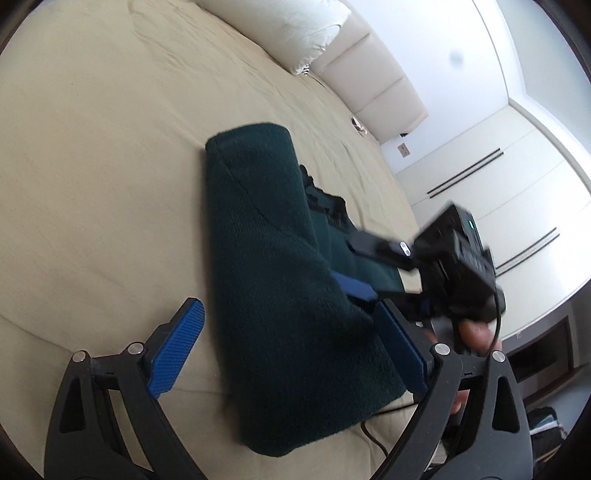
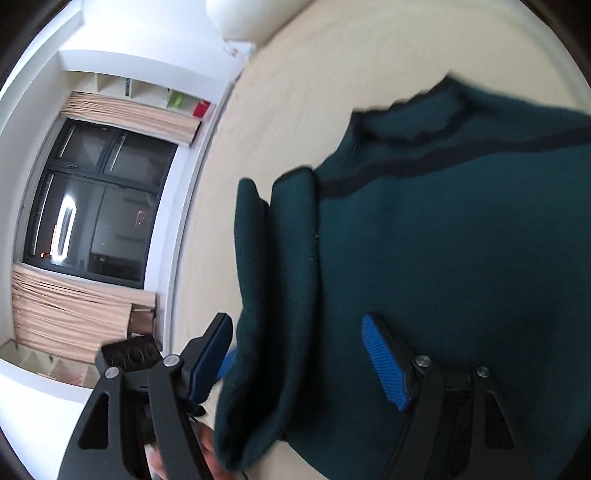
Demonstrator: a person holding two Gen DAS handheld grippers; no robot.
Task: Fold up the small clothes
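Observation:
A dark green knitted sweater (image 1: 280, 280) lies partly folded on the beige bed sheet (image 1: 92, 166). In the left wrist view my left gripper (image 1: 291, 350) is open, its blue pads (image 1: 173, 347) on either side of the folded sleeve edge without pinching it. The right gripper (image 1: 362, 269) shows at the right, held by a hand, its fingers over the sweater. In the right wrist view the sweater (image 2: 443, 240) fills the right side, a folded sleeve (image 2: 273, 295) running down between my right gripper's (image 2: 295, 354) open blue pads (image 2: 384, 362).
A white pillow (image 1: 295, 29) and padded headboard (image 1: 376, 81) stand at the bed's far end. White wardrobe doors (image 1: 498, 206) are to the right. A dark window (image 2: 96, 206) with curtains is beyond the bed edge. A black cable (image 1: 373, 435) trails on the sheet.

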